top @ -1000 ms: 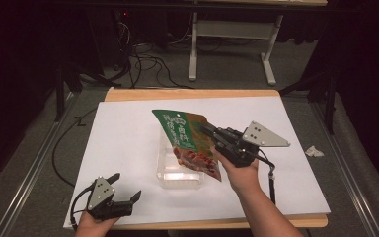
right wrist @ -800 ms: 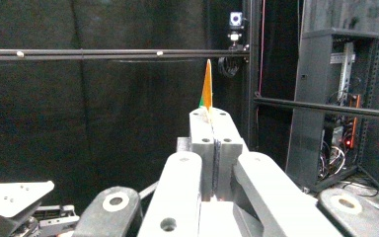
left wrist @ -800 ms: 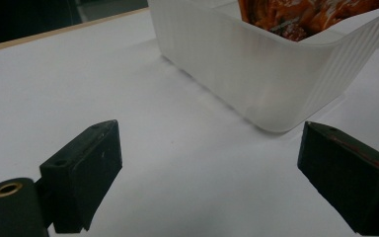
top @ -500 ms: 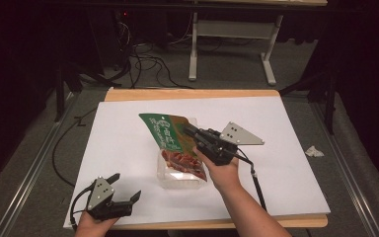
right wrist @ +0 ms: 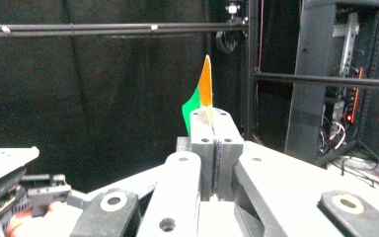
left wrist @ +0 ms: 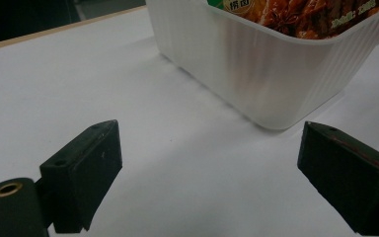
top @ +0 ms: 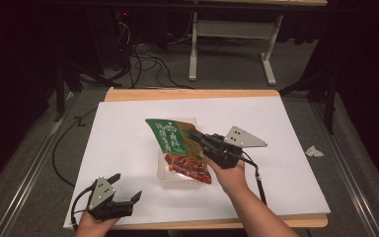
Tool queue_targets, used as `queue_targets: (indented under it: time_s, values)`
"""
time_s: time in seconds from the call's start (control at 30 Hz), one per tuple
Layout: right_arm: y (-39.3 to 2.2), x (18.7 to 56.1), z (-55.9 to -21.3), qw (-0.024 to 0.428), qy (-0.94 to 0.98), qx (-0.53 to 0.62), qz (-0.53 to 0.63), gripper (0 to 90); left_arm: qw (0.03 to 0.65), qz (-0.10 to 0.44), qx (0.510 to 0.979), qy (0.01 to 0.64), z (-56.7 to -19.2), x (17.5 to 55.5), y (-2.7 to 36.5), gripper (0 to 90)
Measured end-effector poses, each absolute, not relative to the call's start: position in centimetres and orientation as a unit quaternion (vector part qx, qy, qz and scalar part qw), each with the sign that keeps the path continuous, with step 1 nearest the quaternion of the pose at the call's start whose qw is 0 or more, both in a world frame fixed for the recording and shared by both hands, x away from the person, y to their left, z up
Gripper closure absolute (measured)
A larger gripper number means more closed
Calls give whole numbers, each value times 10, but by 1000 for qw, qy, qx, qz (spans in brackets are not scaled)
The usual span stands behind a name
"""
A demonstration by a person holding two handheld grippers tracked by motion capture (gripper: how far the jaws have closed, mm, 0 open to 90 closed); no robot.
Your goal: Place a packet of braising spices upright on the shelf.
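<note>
While the left tool (top: pixel 127 188) idles agape, the right tool (top: pixel 196 135) has swung its clenched packet (top: pixel 177 149) leftward.

Your white table cover (top: pixel 128 143) is evenly lit from overhead, while the room behind sits nearly black. Ahead of your left gripper (left wrist: pixel 207 173), the clear tray (left wrist: pixel 256 74) throws a soft shadow; its own jaws look blurred.

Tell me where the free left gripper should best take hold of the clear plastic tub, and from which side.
Probably the tub's near rim, on the corner facing the left gripper. Its jaws stand open, low on the table, looking at that ribbed wall. The wall is thin and upright, so one jaw could go inside, one outside; the snack pouch leans across the far side.
</note>
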State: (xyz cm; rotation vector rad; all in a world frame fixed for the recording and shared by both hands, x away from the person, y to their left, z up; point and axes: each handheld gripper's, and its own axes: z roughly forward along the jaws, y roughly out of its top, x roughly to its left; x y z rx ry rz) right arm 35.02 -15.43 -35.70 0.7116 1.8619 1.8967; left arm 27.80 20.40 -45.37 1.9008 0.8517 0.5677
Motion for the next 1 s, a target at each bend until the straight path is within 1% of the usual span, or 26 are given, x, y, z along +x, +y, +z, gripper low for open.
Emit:
queue_targets:
  time_s: [0.57, 0.63, 0.67, 0.73, 1.0]
  values:
    - [-176, 341, -378, 179, 693, 271, 643, 890, 467, 228, 780, 348, -456, 279, 203, 103]
    - [-179, 345, -379, 172, 692, 277, 644, 846, 467, 227, 781, 347, -456, 279, 202, 103]
    - [-179, 345, -379, 172, 692, 277, 644, 846, 467, 227, 781, 346, -456, 279, 202, 103]
    - [-181, 354, -384, 146, 694, 293, 641, 791, 467, 228, 781, 345, -455, 278, 202, 103]
    - [-187, 372, -397, 115, 702, 313, 629, 765, 467, 229, 781, 345, -456, 278, 203, 103]
